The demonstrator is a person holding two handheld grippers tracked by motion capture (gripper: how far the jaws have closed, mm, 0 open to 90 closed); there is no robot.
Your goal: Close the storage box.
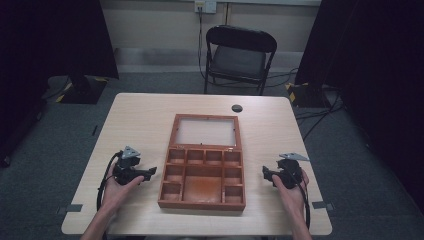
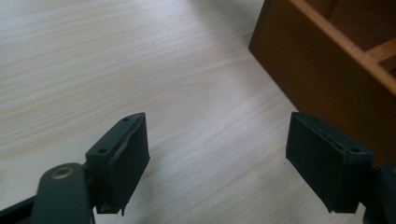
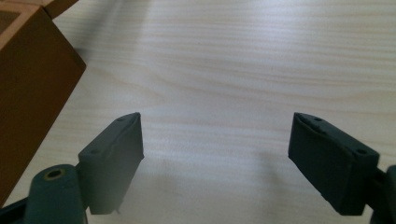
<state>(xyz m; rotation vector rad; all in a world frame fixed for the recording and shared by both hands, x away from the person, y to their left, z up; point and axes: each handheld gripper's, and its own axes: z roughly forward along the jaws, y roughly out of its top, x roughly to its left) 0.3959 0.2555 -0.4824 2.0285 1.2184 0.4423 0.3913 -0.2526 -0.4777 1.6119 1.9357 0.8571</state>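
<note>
- The wooden box [image 1: 202, 182] sits in the middle of the counter [image 1: 140, 120], lid [image 1: 205, 131] flipped open and lying flat behind it, toward the folding chair [image 1: 239, 57].
- Inside the box it's all little compartments around one bigger one, and they look empty.
- Left gripper [image 1: 148, 172] sits just left of the box, fingers [image 2: 122, 158] spread wide with nothing between them.
- Right gripper [image 1: 266, 174] is just right of the box, fingers [image 3: 112, 161] also spread and empty.
- Handling guess: stiff, solid wood, probably a bit hefty for one gripper. The lid's pale panel could be glass, so go easy there.
- Best hold is likely the outer side walls of the box, one gripper each side. The dividers look thin, so they're a poor place to pinch.
- The finish looks smooth, so it might slip.
- To shut the box, the lid's far edge seems the spot to lift.
</note>
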